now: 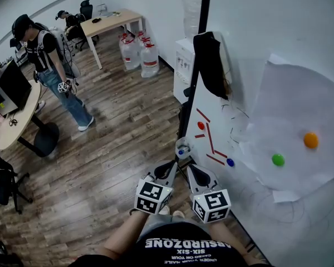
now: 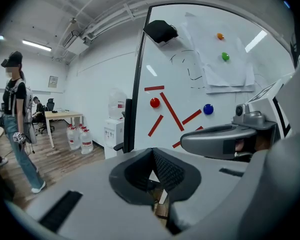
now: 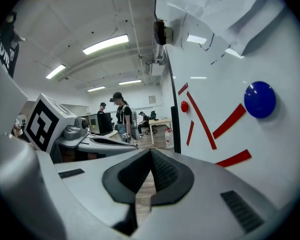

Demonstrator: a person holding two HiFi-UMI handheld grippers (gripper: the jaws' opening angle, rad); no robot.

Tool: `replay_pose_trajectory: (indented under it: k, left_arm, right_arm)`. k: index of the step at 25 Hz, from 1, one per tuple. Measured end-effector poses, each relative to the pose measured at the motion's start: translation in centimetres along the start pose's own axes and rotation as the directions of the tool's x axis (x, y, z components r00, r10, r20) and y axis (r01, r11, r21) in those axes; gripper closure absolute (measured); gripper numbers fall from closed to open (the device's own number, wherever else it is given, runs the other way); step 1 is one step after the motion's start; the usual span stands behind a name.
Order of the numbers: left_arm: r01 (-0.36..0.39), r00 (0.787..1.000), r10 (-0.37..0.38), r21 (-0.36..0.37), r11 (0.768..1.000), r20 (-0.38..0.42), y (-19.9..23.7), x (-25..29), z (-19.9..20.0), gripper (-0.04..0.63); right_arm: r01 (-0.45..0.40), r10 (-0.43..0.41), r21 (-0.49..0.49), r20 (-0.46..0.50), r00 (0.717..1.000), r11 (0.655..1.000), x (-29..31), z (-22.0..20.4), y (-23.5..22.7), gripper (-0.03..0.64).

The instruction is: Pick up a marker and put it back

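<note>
So the biggest thing here is the whiteboard (image 1: pixel 267 21) on the right, with a loose paper sheet (image 1: pixel 300 104) on it and a black cloth (image 1: pixel 210 60) hanging by its dark frame. There are also some red strokes and a few round magnets. Both grippers are held low, side by side, in front of the board's bottom corner. The left gripper (image 1: pixel 174 166) has its jaws pressed together on nothing, and you just see floor through the little gap behind the pads (image 2: pixel 167 171). The right gripper (image 1: pixel 197 174) looks the same, pinched shut and empty. Honestly I can't pick out a marker for sure. My best guess is the small pale thing with blue spots (image 1: pixel 182 149) at the frame's lower edge, just past the left gripper's tip and a bit further from the right one. It's too small to tell which way its long axis runs. I'd say the left one has to spread its jaws first, then nudge forward.
</note>
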State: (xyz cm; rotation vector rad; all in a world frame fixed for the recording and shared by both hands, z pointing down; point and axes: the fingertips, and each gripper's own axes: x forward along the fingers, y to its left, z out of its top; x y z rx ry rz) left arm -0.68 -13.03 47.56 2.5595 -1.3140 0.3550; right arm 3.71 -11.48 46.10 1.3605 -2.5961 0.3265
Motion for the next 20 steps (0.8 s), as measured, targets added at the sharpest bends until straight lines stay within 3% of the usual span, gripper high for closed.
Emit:
replay_pose_trajectory:
  k: [20]
  left_arm:
    - [-0.005, 1.000, 0.005, -0.023, 1.000, -0.009, -0.45, -0.49, -0.75, 0.588]
  right_arm:
    - [-0.001, 0.001, 0.001, -0.001, 1.000, 1.000, -0.49, -0.36, 0.09, 0.618]
